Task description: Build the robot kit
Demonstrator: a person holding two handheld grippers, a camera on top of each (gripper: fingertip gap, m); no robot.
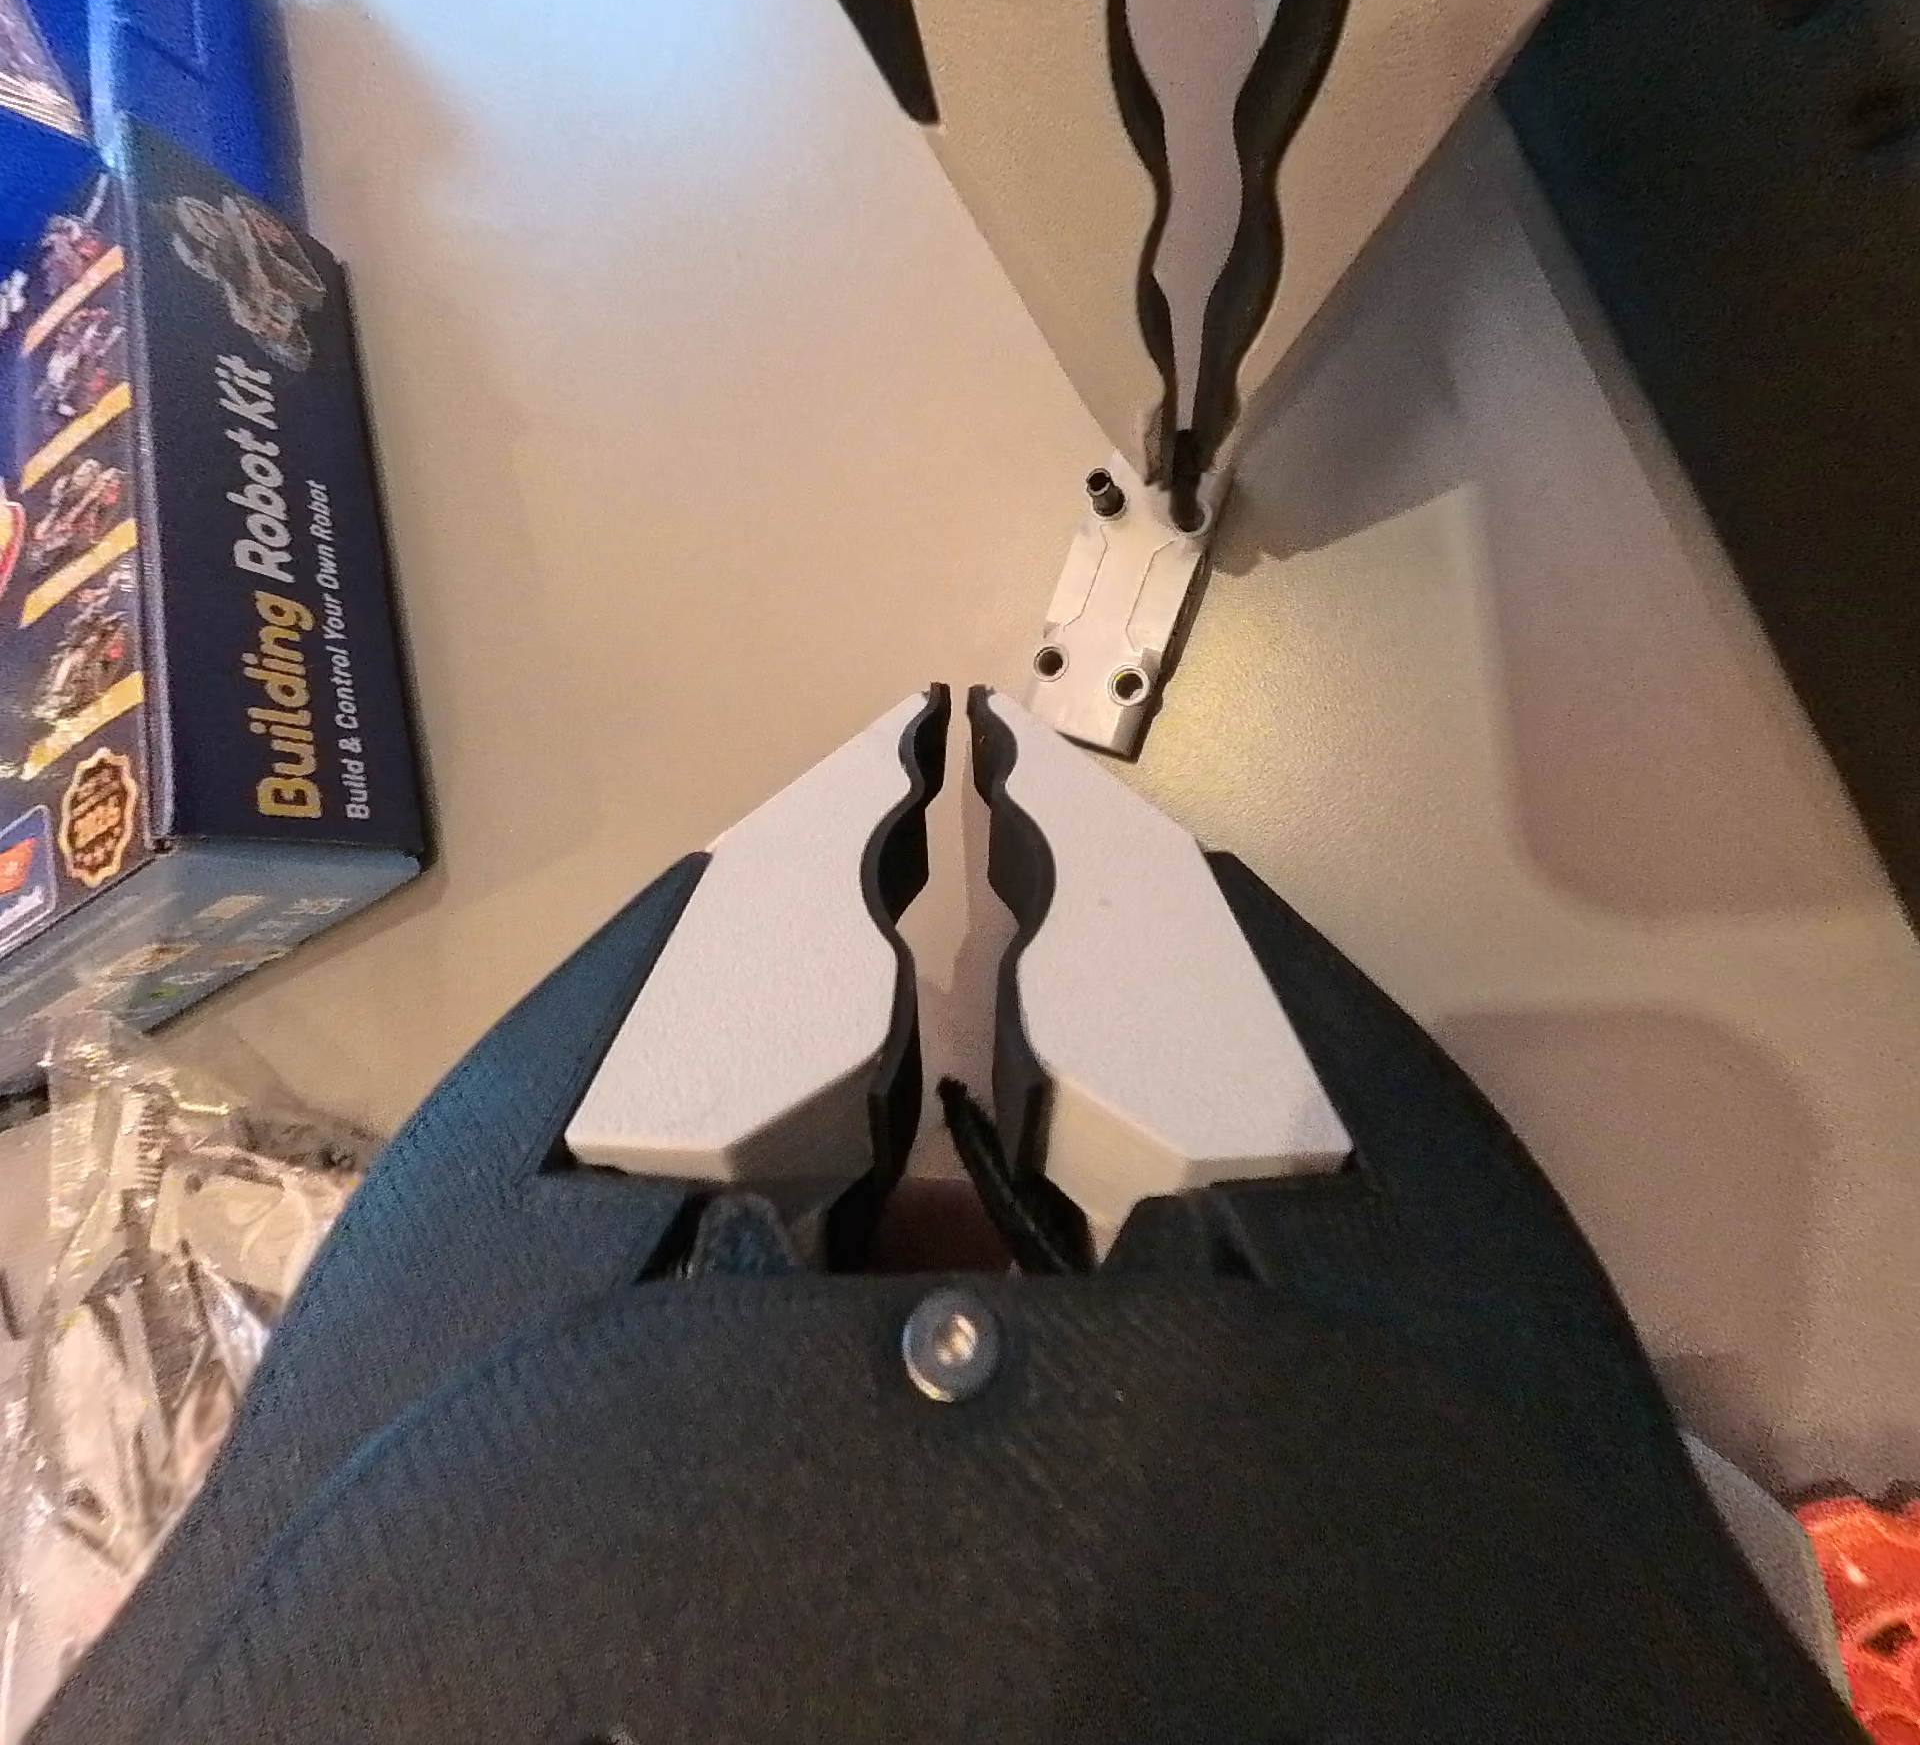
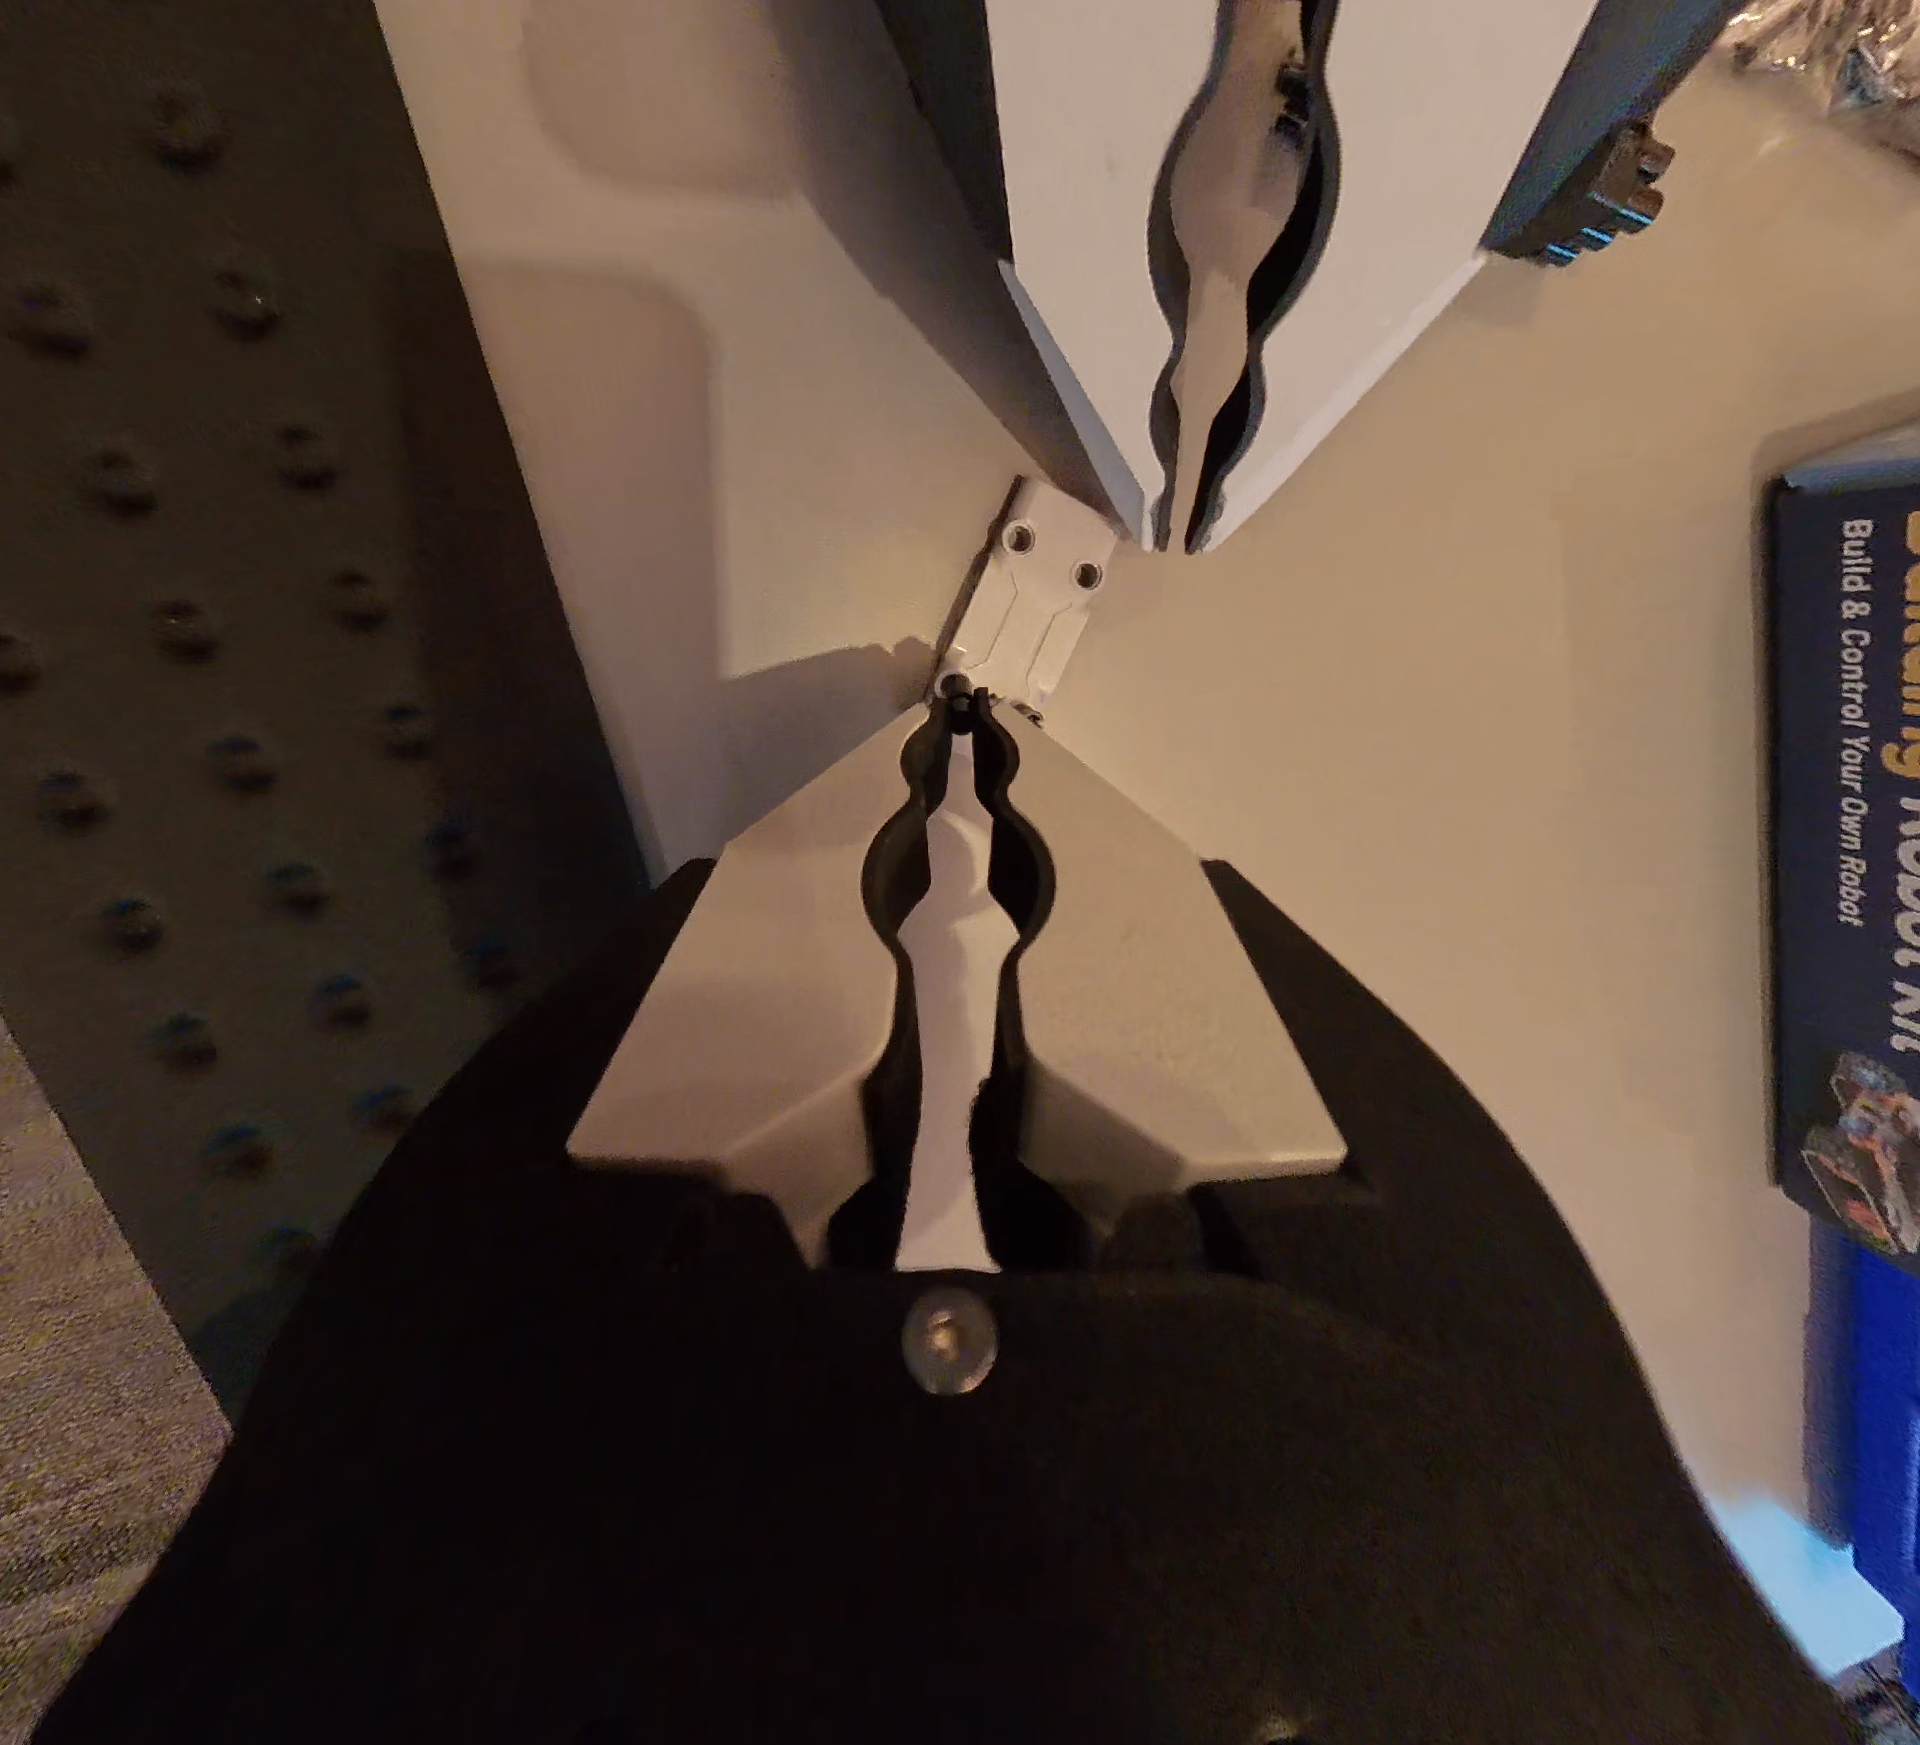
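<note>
A small light grey building block [image 1: 1117, 620] with round holes lies on the white table [image 1: 675, 345]. A short black pin [image 1: 1101, 490] stands in one of its far corners. My right gripper [image 1: 1184, 448] comes in from the top and is shut on a second black pin [image 1: 1184, 461] at the block's other far corner. My left gripper [image 1: 958, 696] is shut with nothing in it, its tips just left of the block's near end. In the right wrist view, my right gripper [image 2: 971, 708] pinches the pin [image 2: 970, 704] at the block [image 2: 1039, 599], with the left gripper [image 2: 1172, 540] beside the block.
A dark blue printed box [image 1: 260, 604] stands at the left, also at the right in the right wrist view [image 2: 1849, 864]. Clear bags of parts [image 1: 156, 1228] lie near it. An orange thing [image 1: 1860, 1591] is at the lower right. A dark studded mat [image 2: 208, 552] borders the table. A black part [image 2: 1621, 189] lies by the left gripper. Spacing between my two grippers at the tips: around 6 cm. The orange thing [image 1: 1860, 1591] is about 15 cm from both grippers' fingertips.
</note>
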